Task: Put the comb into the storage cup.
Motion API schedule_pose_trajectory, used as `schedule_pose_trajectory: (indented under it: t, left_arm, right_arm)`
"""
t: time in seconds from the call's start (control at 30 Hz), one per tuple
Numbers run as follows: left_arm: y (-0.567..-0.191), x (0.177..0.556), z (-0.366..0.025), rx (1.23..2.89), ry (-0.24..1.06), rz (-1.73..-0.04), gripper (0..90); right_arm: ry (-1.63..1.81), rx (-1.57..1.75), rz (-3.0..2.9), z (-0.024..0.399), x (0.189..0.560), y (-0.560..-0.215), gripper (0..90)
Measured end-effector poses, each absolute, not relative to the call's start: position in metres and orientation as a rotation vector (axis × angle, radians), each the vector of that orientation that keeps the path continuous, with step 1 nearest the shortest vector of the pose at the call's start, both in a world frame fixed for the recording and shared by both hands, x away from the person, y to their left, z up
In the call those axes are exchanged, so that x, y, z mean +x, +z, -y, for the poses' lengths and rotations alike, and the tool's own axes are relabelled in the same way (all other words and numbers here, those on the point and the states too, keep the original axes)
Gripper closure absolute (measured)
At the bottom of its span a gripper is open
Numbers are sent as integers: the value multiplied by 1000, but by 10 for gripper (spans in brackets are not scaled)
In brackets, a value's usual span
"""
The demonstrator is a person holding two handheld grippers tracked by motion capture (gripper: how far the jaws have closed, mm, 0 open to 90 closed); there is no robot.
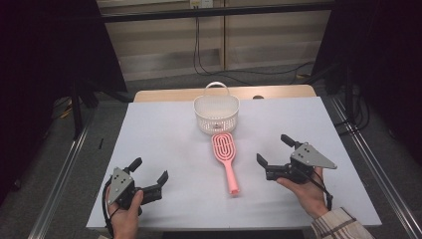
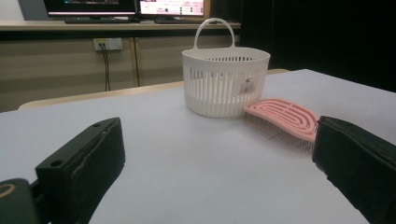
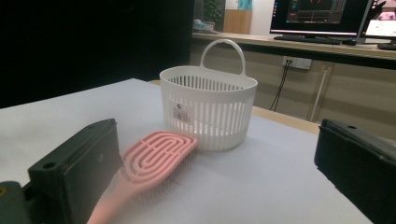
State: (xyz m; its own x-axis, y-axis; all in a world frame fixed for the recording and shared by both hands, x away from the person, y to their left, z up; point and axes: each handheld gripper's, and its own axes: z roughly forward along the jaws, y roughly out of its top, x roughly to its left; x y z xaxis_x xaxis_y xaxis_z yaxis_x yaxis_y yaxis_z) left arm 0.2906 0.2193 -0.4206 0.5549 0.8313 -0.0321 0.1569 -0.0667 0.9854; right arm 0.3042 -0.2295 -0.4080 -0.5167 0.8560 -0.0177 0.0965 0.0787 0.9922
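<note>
A pink hairbrush (image 1: pixel 226 159) lies flat in the middle of the table, its head (image 2: pixel 285 116) touching the foot of a white slatted basket (image 1: pixel 216 113) with an upright handle. The brush handle points toward the near edge. My left gripper (image 1: pixel 150 169) rests near the front left corner, open with nothing between its jaws. My right gripper (image 1: pixel 274 150) sits to the right of the brush handle, open too and holding nothing. In the right gripper view the brush (image 3: pixel 149 163) lies just past the left jaw, with the basket (image 3: pixel 208 109) behind it.
The white table top (image 1: pixel 164 139) has bare room left and right of the basket. A wooden strip (image 1: pixel 164 94) edges the far side. Metal rails (image 1: pixel 64 169) run along both sides on the floor. Monitors (image 2: pixel 126 7) stand on a shelf behind.
</note>
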Motion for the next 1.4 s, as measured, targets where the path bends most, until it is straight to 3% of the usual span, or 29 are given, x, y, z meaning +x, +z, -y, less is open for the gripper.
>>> schedule_pose_trajectory:
  t: [0.6, 1.03, 1.33, 1.4]
  left_arm:
    - [-421, 291, -220, 1571, 693, -868, 25]
    - [-421, 290, -220, 1562, 688, -866, 25]
    - [-421, 291, -220, 1568, 686, -860, 25]
    - [-421, 291, -219, 1567, 686, -864, 25]
  right_arm:
    - [1540, 933, -1704, 206, 328, -395, 9]
    - [1548, 895, -1717, 191, 341, -390, 63]
    - [1554, 872, -1734, 190, 342, -391, 237]
    - [1569, 861, -1743, 191, 343, -391, 357]
